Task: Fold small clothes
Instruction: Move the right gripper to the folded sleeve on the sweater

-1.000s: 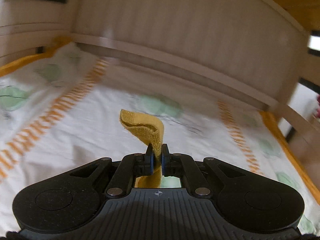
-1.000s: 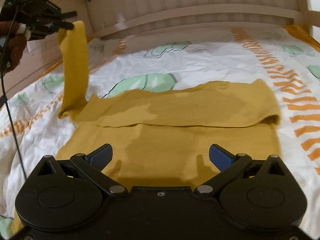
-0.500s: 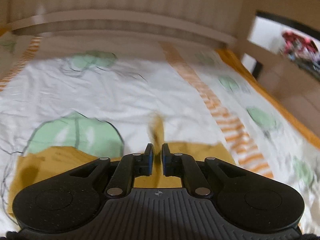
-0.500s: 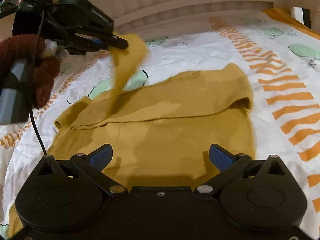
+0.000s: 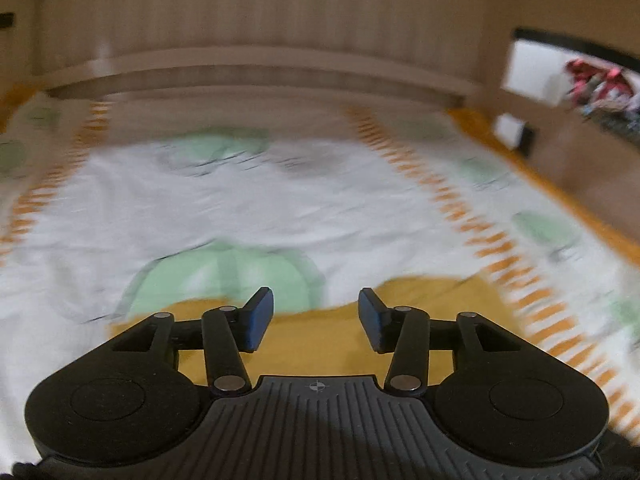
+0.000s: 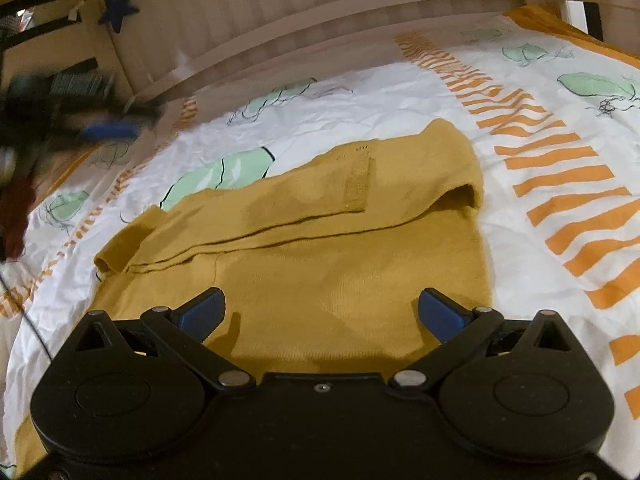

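A mustard-yellow knit garment [image 6: 320, 248] lies flat on the bed sheet, its far part folded toward me, with a sleeve laid across the fold and ending in a ribbed cuff [image 6: 357, 184]. My right gripper [image 6: 320, 314] is open and empty, low over the garment's near part. My left gripper [image 5: 316, 320] is open and empty above the garment's edge [image 5: 320, 340]; its view is blurred. The left gripper also shows as a dark blur at the left of the right wrist view [image 6: 108, 130].
The white sheet [image 6: 360, 96] has green leaf prints and orange stripes. A beige padded rail [image 6: 320, 12] runs along the far side. A blue star [image 6: 118, 10] hangs at the far left corner. The bed's orange edge [image 5: 560, 196] is at the right.
My left gripper carried the sleeve across the garment, opened and let it go; the sleeve now lies flat on the fold. The left gripper has drawn back left. My right gripper stayed open.
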{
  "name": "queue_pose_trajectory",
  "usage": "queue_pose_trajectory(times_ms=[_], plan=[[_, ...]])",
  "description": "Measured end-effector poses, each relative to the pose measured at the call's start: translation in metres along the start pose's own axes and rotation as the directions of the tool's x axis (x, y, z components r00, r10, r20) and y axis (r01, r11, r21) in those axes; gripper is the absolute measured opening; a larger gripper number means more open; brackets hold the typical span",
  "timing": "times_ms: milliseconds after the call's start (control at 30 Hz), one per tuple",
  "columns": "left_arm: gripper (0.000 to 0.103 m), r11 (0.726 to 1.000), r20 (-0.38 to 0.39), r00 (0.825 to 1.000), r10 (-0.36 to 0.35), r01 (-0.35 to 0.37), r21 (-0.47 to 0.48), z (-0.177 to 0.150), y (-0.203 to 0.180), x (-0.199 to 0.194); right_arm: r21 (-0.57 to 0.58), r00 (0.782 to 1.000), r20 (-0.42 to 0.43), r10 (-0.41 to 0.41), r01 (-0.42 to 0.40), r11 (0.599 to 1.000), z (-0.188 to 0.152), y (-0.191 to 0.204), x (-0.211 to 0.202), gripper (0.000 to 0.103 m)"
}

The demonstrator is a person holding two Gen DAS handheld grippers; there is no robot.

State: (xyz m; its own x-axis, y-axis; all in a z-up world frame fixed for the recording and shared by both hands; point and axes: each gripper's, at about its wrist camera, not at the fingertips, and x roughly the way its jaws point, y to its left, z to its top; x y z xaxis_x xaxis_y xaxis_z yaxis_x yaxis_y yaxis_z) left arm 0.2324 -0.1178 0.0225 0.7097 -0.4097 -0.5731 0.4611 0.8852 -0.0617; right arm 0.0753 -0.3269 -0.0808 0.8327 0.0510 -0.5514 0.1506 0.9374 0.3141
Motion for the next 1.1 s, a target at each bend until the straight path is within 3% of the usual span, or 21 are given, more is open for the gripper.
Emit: queue_pose_trajectory(times_ms=[200, 300, 467, 667, 867, 1000, 1100], plan=[[0.046, 0.988, -0.086, 0.986, 0.144, -0.148, -0.045, -0.050, 0.061, 0.006, 0.017, 1.000, 0.012, 0.013, -0.013, 1.000, -0.001, -0.001, -0.001, 0.102], [0.046, 0.981, -0.122, 0.977, 0.175, -0.183, -0.057, -0.071, 0.079, 0.010, 0.020, 1.000, 0.017, 0.023, -0.023, 1.000, 0.001, 0.001, 0.000, 0.102], [0.046, 0.982, -0.139, 0.976, 0.168, -0.177, -0.058, -0.090, 0.087, 0.014, 0.027, 0.999, 0.026, 0.028, -0.029, 0.999, 0.008, 0.005, 0.001, 0.102], [0.048, 0.985, -0.143, 0.975, 0.171, -0.168, 0.032, -0.112, 0.074, 0.022, 0.044, 0.999, 0.038, 0.029, -0.030, 0.999, 0.031, 0.007, 0.009, 0.102], [0.057, 0.983, -0.115, 0.982, 0.150, -0.161, -0.093, -0.126, 0.088, 0.020, 0.053, 0.999, 0.044, 0.007, -0.010, 0.999, 0.064, -0.001, 0.040, 0.102], [0.058, 0.982, -0.089, 0.983, 0.161, -0.168, -0.087, -0.130, 0.086, 0.018, 0.061, 1.000, -0.018, -0.009, 0.010, 0.998, 0.078, -0.007, 0.071, 0.082], [0.058, 0.982, -0.083, 0.984, 0.158, -0.165, -0.096, -0.131, 0.086, 0.019, 0.069, 0.997, -0.072, -0.030, 0.035, 0.997, 0.082, -0.009, 0.094, 0.079]])
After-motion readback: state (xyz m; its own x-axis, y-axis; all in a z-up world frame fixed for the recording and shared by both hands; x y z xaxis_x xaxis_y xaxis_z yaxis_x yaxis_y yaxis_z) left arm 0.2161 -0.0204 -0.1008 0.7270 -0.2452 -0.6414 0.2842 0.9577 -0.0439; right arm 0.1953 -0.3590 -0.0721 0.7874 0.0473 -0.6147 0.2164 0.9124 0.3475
